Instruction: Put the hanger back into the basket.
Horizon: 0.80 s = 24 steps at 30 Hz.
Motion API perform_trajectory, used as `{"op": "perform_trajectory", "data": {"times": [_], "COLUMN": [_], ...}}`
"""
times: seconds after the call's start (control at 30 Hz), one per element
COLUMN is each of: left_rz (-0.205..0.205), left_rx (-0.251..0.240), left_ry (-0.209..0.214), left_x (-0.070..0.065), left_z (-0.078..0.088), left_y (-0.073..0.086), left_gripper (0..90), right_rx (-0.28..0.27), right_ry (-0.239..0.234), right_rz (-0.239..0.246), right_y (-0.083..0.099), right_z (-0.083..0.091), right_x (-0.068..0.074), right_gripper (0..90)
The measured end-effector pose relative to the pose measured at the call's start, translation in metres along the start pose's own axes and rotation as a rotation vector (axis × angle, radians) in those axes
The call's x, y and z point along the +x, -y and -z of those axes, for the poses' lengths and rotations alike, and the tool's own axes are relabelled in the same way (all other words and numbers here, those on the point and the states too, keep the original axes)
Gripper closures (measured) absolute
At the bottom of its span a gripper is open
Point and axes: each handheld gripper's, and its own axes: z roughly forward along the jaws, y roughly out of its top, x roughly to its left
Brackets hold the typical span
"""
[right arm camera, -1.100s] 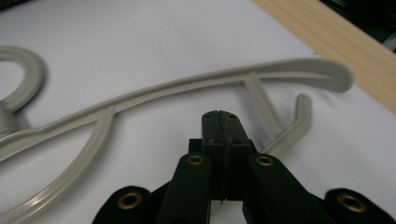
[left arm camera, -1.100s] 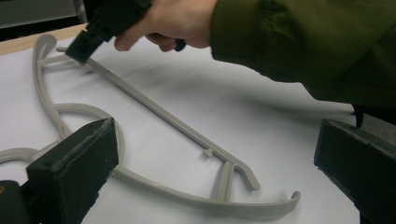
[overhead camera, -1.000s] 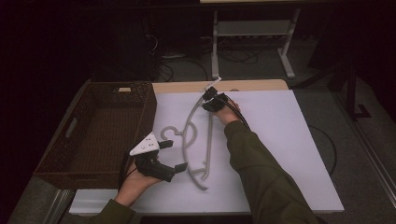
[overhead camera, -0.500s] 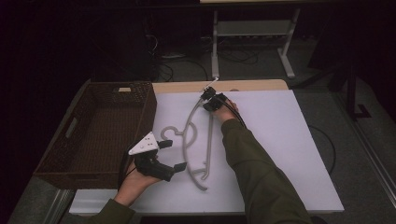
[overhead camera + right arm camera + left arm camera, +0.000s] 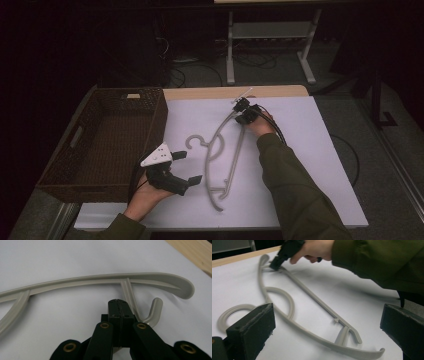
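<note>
1. The dark brown woven wicker basket [image 5: 150,107], rectangular with handle slots, sits at the table's left edge; nothing visible inside it.
2. The pale grey moulded plastic clothes hanger [image 5: 222,160] lies flat on the smooth white sheet [image 5: 300,150] covering the wooden table [image 5: 280,91], just right of the basket.
3. The right gripper [image 5: 243,111] has its black jaws pressed together at the hanger's far end; whether they pinch the plastic cannot be told.
4. The left gripper [image 5: 187,167] hovers with jaws spread wide beside the hanger's hook end, holding nothing.
</note>
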Motion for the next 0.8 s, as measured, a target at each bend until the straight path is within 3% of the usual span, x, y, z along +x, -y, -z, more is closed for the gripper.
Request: {"op": "perform_trajectory", "data": {"times": [0.13,0.3,0.53,0.6,0.7,0.8], "left_rz": [-0.006,-0.004,-0.009,-0.008,-0.010,-0.012], "left_rx": [0.006,0.007,0.010,0.010,0.008,0.019], "left_ry": [0.002,0.006,0.008,0.010,0.013,0.010], "left_x": [-0.001,-0.004,-0.005,-0.005,-0.005,-0.004], "left_z": [-0.001,-0.002,-0.004,-0.004,-0.005,-0.004], "left_y": [0.000,0.000,0.000,-0.001,-0.001,0.000], "left_gripper": [0.0,0.0,0.0,0.0,0.0,0.0], "right_rx": [0.002,0.014,0.014,-0.005,-0.077,-0.097], "right_ry": [0.005,0.012,0.015,0.013,-0.013,-0.032], "right_rz": [0.005,-0.025,-0.046,-0.052,-0.046,-0.004], "right_y": [0.015,0.051,0.083,0.089,0.097,0.102], "right_z": [0.011,0.033,0.051,0.055,0.073,0.083], "right_x": [-0.006,-0.018,-0.020,-0.020,-0.014,-0.006], "right_gripper": [89.8,89.8,89.7,89.7,89.6,89.7]}}
